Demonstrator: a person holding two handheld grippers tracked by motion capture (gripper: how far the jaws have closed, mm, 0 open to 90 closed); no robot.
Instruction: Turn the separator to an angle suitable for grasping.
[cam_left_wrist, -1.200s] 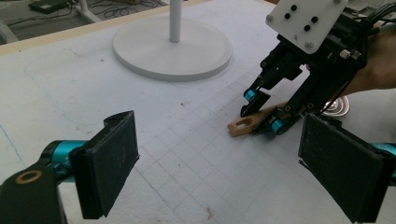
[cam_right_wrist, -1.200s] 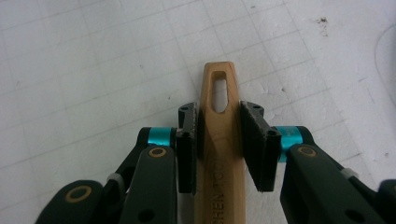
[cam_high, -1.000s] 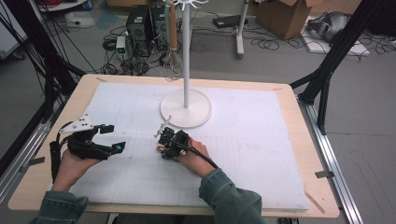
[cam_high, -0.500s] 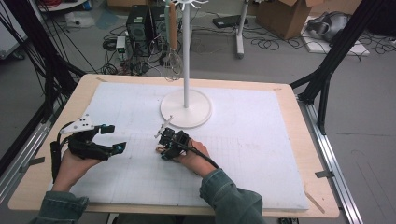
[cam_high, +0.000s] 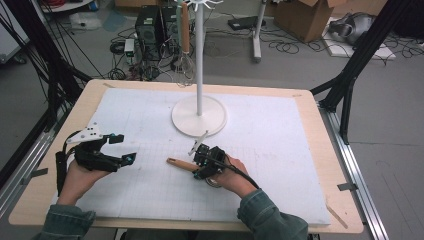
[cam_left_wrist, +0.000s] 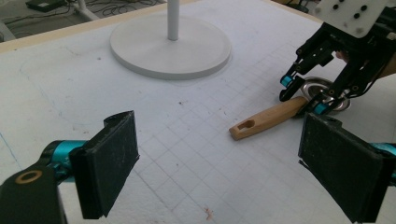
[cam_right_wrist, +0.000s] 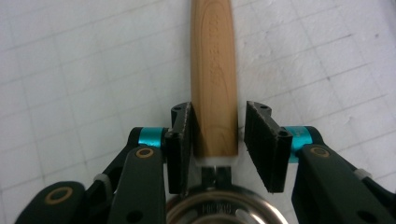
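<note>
Both right gripper (cam_right_wrist: 218, 140) jaws straddle the wooden handle (cam_right_wrist: 212, 74), just opening; its metal head (cam_right_wrist: 224, 210) is cut off; left gripper (cam_left_wrist: 224, 163) gapes.

Grey floor (cam_high: 390, 165) — cables (cam_high: 300, 47), cardboard box (cam_high: 300, 17)

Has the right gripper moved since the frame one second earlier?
Yes. The right gripper has drawn back from the stand base, toward the table's near edge; its jaws have just been opening, with the wooden handle lying between them.

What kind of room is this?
Probably a lab or workshop for recording tasks: a table in a black frame, a computer tower, cables and a cardboard box on the floor.
</note>
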